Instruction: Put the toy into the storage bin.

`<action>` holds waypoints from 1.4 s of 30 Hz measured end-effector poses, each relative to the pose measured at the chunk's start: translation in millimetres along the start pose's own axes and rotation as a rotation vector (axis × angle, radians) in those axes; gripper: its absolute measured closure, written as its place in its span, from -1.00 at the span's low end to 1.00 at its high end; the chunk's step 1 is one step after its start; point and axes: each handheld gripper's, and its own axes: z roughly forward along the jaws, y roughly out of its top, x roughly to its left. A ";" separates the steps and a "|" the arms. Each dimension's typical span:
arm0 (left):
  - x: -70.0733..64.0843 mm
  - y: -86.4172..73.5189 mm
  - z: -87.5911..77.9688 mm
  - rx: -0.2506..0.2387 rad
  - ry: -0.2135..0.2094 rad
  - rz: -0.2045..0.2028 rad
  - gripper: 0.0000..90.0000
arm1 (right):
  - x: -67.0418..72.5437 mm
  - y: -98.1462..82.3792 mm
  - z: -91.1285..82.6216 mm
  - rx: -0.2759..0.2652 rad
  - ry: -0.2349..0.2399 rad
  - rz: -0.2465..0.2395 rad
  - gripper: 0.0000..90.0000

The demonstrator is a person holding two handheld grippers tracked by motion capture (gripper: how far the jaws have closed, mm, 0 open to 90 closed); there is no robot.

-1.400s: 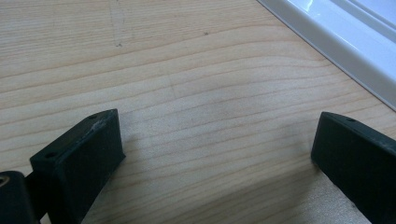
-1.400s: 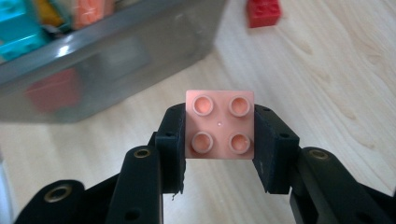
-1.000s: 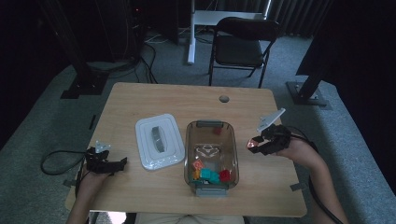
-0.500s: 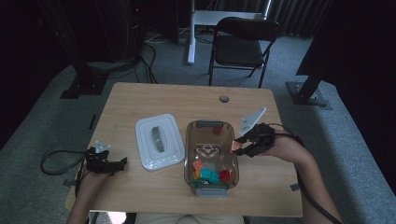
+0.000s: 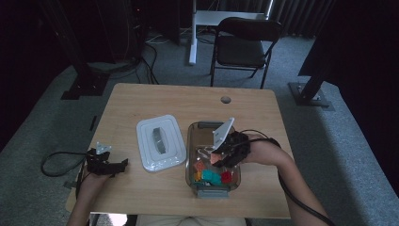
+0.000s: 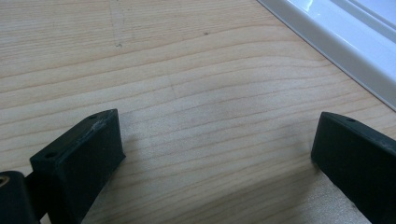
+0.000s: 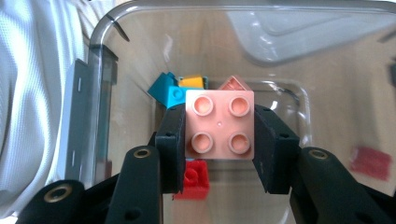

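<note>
The right gripper (image 7: 219, 142) pinches a square pink four-stud brick (image 7: 219, 125) between its ribbed black pads, above the clear plastic container (image 7: 100, 60) holding glossy bricks. The left gripper (image 6: 217, 158) rests with jaws spread wide over bare woodgrain table (image 6: 187, 70).

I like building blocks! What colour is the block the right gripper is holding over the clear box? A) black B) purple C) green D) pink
D: in the right gripper view, the right gripper is shut on a pink four-stud block above the clear box.
</note>
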 end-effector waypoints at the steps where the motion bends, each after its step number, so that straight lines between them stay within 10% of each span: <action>1: 0.0 0.0 0.0 0.000 0.000 0.000 -0.94 | 0.0 0.0 0.0 0.000 0.000 0.000 0.31; 19: 0.0 0.1 -0.1 0.002 0.000 0.000 -0.94 | -20.0 31.4 59.6 0.078 0.030 0.021 0.31; 42: 0.1 0.1 0.1 0.000 -0.002 0.000 -0.94 | -14.4 44.9 94.0 0.188 0.066 0.026 0.30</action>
